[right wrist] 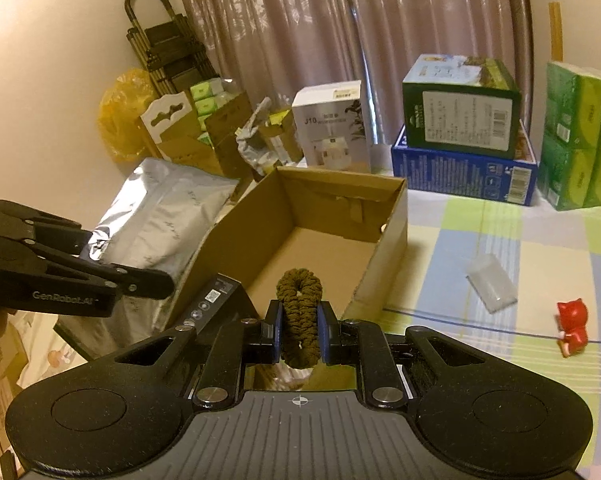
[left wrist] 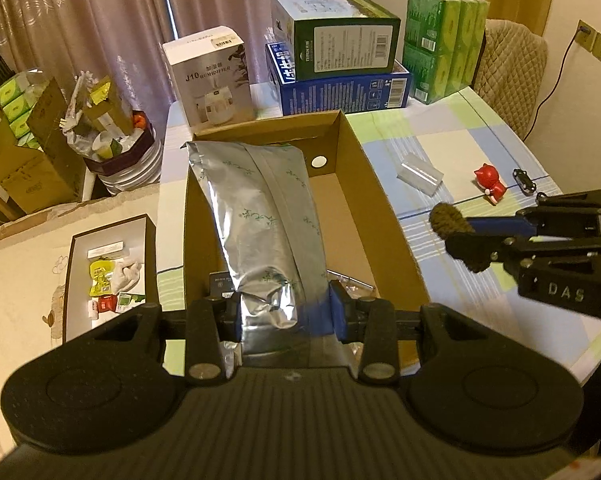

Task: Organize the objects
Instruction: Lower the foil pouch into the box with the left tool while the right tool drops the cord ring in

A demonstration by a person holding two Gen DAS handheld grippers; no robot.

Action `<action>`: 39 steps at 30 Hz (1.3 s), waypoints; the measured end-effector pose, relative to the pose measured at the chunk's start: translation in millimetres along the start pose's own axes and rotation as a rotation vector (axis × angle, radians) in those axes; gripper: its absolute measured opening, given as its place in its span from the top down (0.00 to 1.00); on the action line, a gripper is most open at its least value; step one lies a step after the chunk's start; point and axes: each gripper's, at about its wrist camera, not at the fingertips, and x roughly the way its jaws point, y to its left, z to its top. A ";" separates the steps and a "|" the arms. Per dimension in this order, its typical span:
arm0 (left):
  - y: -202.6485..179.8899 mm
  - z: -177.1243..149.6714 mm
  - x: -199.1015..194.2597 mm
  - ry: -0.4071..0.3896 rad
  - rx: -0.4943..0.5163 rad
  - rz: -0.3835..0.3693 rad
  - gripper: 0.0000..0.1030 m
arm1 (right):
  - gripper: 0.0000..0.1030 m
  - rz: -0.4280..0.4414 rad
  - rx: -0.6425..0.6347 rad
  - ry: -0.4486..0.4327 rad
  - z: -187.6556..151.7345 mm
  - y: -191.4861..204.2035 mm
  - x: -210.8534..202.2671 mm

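Two grippers loaded, silver pouch [left wrist: 260, 220] lengthwise over cardboard box [left wrist: 380, 216]

Ahead of right gripper [right wrist: 299, 338]: the cardboard box [right wrist: 384, 256] floor is lying bare.
To its left: the silver pouch [left wrist: 260, 216] is leaning over the box's left wall.
To its right: tablecloth [right wrist: 480, 240] is lying open around a clear packet [right wrist: 491, 283] and red figurine [right wrist: 572, 326].
Beyond the box: stacked cartons [right wrist: 460, 140] are walling off the far edge.

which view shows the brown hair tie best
The right wrist view: the hair tie sits centred and close, pinched between the right gripper fingers. The left wrist view shows it only small, side-on, partly hidden at the right edge.
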 end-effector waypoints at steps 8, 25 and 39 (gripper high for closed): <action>6.9 9.3 26.6 0.015 0.003 -0.016 0.67 | 0.86 -0.008 0.014 0.027 -2.4 -5.4 22.7; 9.3 4.2 36.3 0.005 0.017 0.016 0.61 | 0.86 -0.001 0.039 0.038 -7.6 -5.1 31.7; 19.7 -5.4 28.1 -0.001 -0.014 0.029 0.58 | 0.86 0.022 0.043 0.032 -2.9 4.4 30.8</action>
